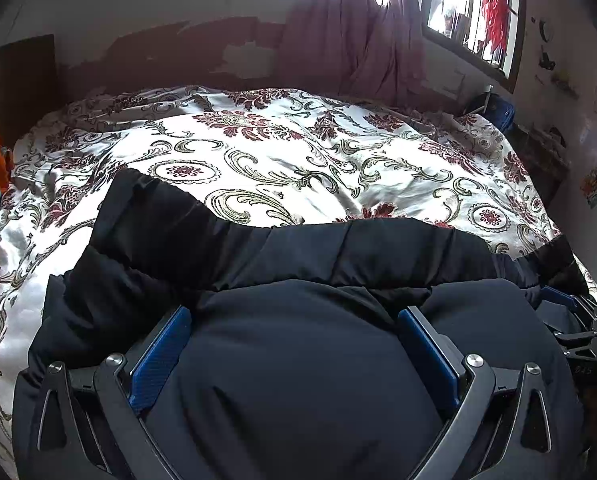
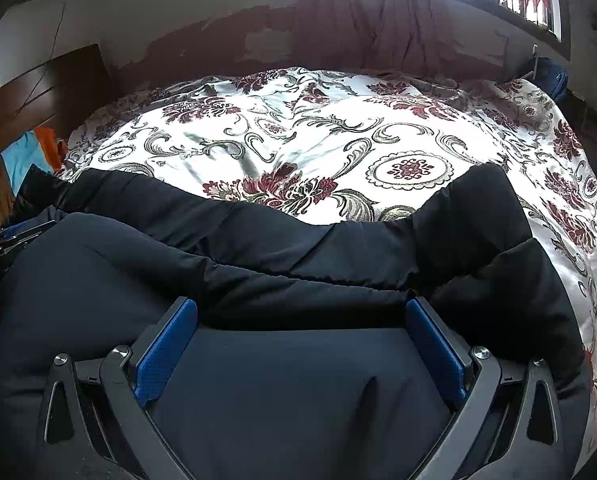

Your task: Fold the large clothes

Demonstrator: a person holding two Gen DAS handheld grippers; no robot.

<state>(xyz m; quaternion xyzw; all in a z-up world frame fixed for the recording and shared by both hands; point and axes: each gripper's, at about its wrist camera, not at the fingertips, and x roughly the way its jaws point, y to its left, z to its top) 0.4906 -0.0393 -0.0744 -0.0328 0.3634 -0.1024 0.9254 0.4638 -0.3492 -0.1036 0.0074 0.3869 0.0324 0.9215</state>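
A large dark navy padded jacket [image 1: 290,252] lies across the near part of a bed, its sleeves spread to both sides. My left gripper [image 1: 294,316] is open wide, low over the jacket, and a bulge of fabric sits between its blue pads [image 1: 162,356]. In the right wrist view the same jacket [image 2: 282,240] fills the foreground, one sleeve [image 2: 494,216] bent up at the right. My right gripper [image 2: 301,312] is open just as wide, with flat fabric between its fingers. Each gripper shows at the edge of the other's view: the right one [image 1: 570,320] and the left one [image 2: 14,236].
The bed carries a white cover with a dark red floral print [image 1: 282,152]. A pink curtain [image 1: 350,28] hangs under bright windows at the far wall. Orange and blue cloths [image 2: 30,152] lie at the left by a wooden headboard [image 2: 38,92]. A blue bag [image 1: 494,110] stands at the far right.
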